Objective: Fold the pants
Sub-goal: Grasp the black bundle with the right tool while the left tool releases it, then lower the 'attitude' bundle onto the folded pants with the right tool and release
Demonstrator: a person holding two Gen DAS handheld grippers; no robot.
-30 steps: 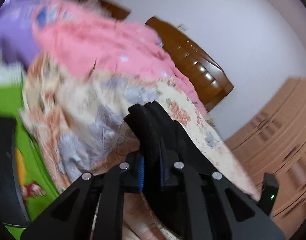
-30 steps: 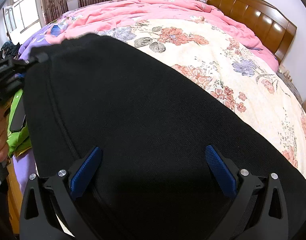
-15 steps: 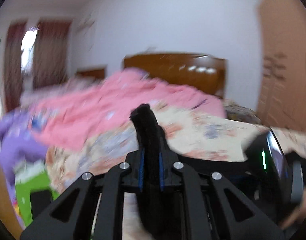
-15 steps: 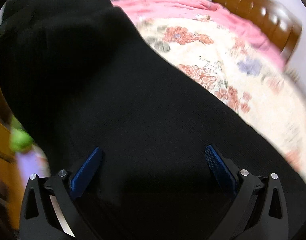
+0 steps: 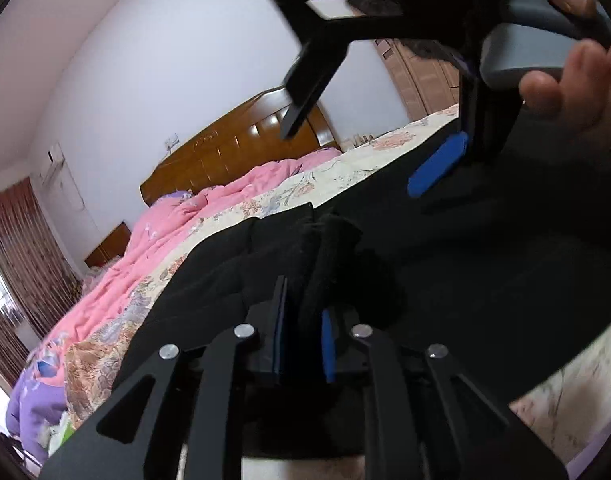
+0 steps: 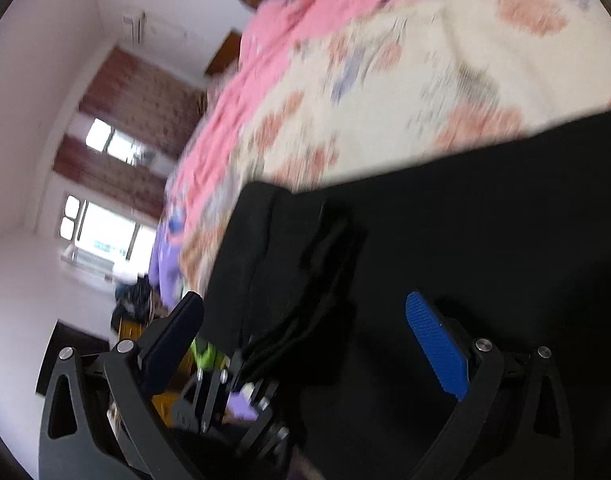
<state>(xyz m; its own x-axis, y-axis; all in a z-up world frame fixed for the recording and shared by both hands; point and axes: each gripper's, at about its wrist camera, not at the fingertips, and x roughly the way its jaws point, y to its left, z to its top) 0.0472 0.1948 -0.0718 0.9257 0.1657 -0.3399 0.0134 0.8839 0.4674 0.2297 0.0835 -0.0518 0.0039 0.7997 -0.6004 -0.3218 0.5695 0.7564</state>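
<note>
1. Both hands have swung across since a second ago: the left gripper [image 5: 303,332], which then carried a pinched bunch of black cloth out over the bare floral quilt [image 5: 233,220], now sits low over the black pants [image 5: 485,280], which lie spread on the bed.
2. Its wrist has rolled too; the wooden headboard [image 5: 233,152] now tilts the other way in the left view.
3. Left jaws are opening: a narrow ridge of the pants' fabric is between the blue pads [image 5: 327,344], but one pad already stands off it, so the grip looks to be letting go.
4. The right gripper [image 6: 301,332] stands wide apart over the pants, nothing pinched; a second ago it hovered the same way over a flatter stretch of cloth, and now a folded edge with a seam runs between its fingers.
5. In the left view that gripper hangs above the cloth, a hand [image 5: 577,96] on its grey handle.
6. My reading: one fold has just been laid over, and the release is under way; smoothing or a second fold likely comes next.
</note>
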